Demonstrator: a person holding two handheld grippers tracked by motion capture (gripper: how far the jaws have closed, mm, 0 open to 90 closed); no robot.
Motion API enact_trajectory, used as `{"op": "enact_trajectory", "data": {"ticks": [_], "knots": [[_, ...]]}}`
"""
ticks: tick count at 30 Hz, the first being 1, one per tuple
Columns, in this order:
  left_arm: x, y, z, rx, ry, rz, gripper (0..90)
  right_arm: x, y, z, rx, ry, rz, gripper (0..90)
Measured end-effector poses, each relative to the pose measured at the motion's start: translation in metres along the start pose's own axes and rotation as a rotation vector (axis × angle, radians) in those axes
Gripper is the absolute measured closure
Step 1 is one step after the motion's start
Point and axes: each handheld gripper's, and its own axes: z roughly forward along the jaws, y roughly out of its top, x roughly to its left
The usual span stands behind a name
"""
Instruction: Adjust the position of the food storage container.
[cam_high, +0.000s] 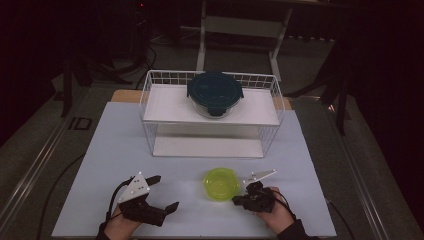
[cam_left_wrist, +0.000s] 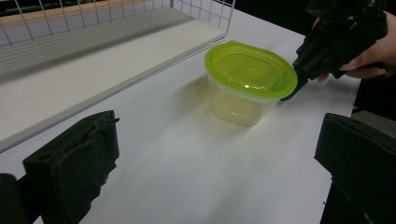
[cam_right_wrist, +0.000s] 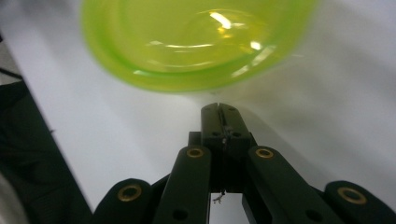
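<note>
The green-lidded container (cam_high: 221, 182) stands on the white desk (cam_high: 125, 145) in front of the wire rack (cam_high: 150, 100), between the two hands. The right gripper (cam_right_wrist: 218, 112) has its jaws pressed fully together with nothing between them, the tip just beside the lid's rim. Nudged from there, the light tub would likely slide or tip rather than lift, since closed jaws cannot take the rim. The left gripper (cam_left_wrist: 210, 154) holds its jaws wide apart and empty, well apart from the tub, too far to steady it if it skids toward the desk's edge
</note>
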Motion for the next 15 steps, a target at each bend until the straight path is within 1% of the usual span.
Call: {"op": "enact_trajectory", "data": {"ticks": [1,2,3,4,7,8,12,15], "knots": [[0.0,0.0,0.0,0.001,0.001,0.002,0.0,-0.003,0.001,0.0,-0.001,-0.011,0.009,90.0],[0.0,0.0,0.0,0.001,0.001,0.002,0.0,-0.003,0.001,0.0,-0.001,-0.011,0.009,90.0],[0.0,0.0,0.0,0.0,0.0,0.002,0.0,-0.007,0.001,0.0,-0.002,-0.029,0.011,90.0],[0.0,0.0,0.0,0.0,0.0,0.001,0.0,-0.013,0.004,-0.001,-0.018,-0.043,0.028,90.0],[0.0,0.0,0.0,-0.002,0.0,-0.004,0.0,-0.019,0.009,0.0,-0.034,-0.061,0.045,90.0],[0.0,0.0,0.0,-0.003,0.0,-0.003,0.0,-0.02,0.011,0.002,-0.034,-0.056,0.051,90.0],[0.0,0.0,0.0,-0.003,-0.001,0.0,0.0,-0.018,0.014,0.009,-0.022,-0.055,0.041,90.0],[0.001,-0.001,0.0,-0.005,-0.002,-0.005,0.0,-0.016,0.013,0.009,-0.022,-0.048,0.035,90.0]]}}
